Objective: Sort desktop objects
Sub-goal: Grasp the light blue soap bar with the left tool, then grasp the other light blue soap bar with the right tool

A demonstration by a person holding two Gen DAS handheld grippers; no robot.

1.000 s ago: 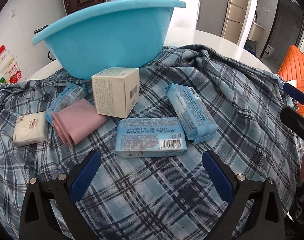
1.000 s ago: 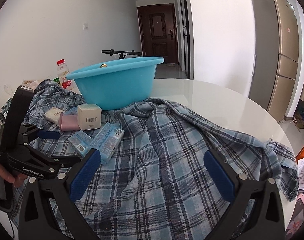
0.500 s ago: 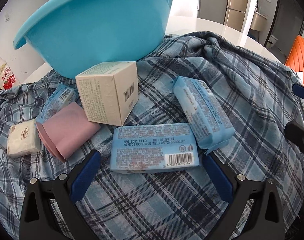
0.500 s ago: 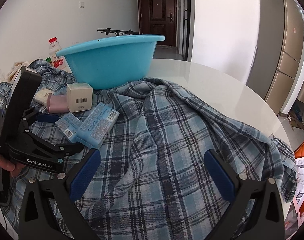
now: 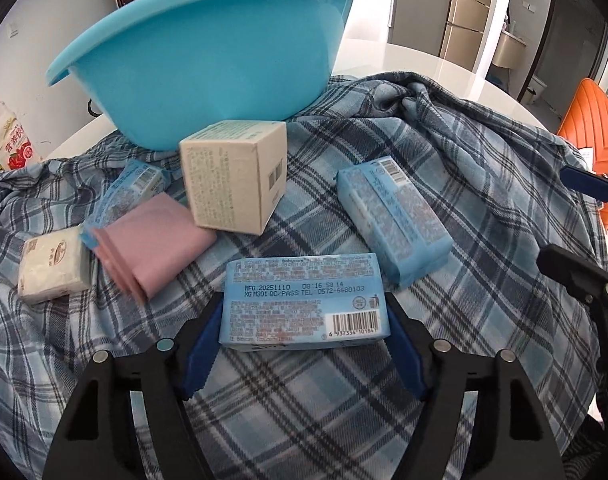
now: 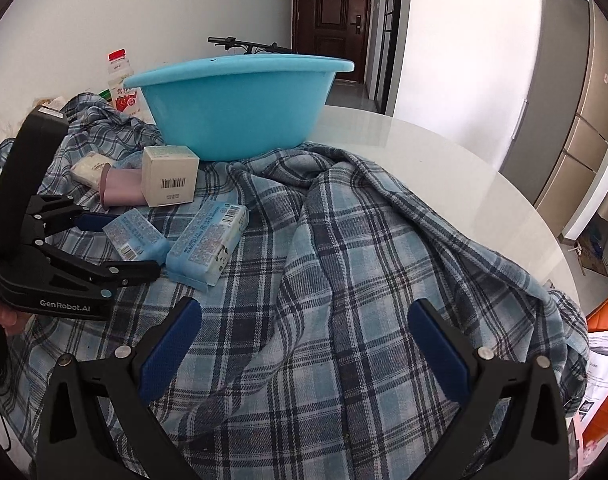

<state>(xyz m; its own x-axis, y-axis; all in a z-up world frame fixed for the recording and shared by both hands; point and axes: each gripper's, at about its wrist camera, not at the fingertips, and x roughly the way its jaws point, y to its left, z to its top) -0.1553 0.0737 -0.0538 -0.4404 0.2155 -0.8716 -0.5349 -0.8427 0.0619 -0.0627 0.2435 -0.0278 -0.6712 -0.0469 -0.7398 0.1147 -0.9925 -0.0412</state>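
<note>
My left gripper (image 5: 304,344) is open, its blue pads on either side of a flat blue wipes pack (image 5: 304,300) lying on the plaid cloth; from the right wrist view the pack (image 6: 136,236) sits between the left fingers. A second blue pack (image 5: 391,220) lies to its right. A cream box (image 5: 236,176), a pink folded pouch (image 5: 156,244), a white tissue pack (image 5: 52,268) and a small blue packet (image 5: 132,188) lie behind. A blue basin (image 5: 208,52) stands at the back. My right gripper (image 6: 304,344) is open and empty above bare cloth.
A plaid shirt (image 6: 343,280) covers the round white table (image 6: 443,168). A yoghurt bottle (image 6: 122,88) stands behind the basin on the left. An orange chair (image 5: 587,124) is off the table's right edge.
My left gripper has moved forward and down until its pads flank the front blue pack, and they stand a little closer together. The right gripper has tilted down slightly.
</note>
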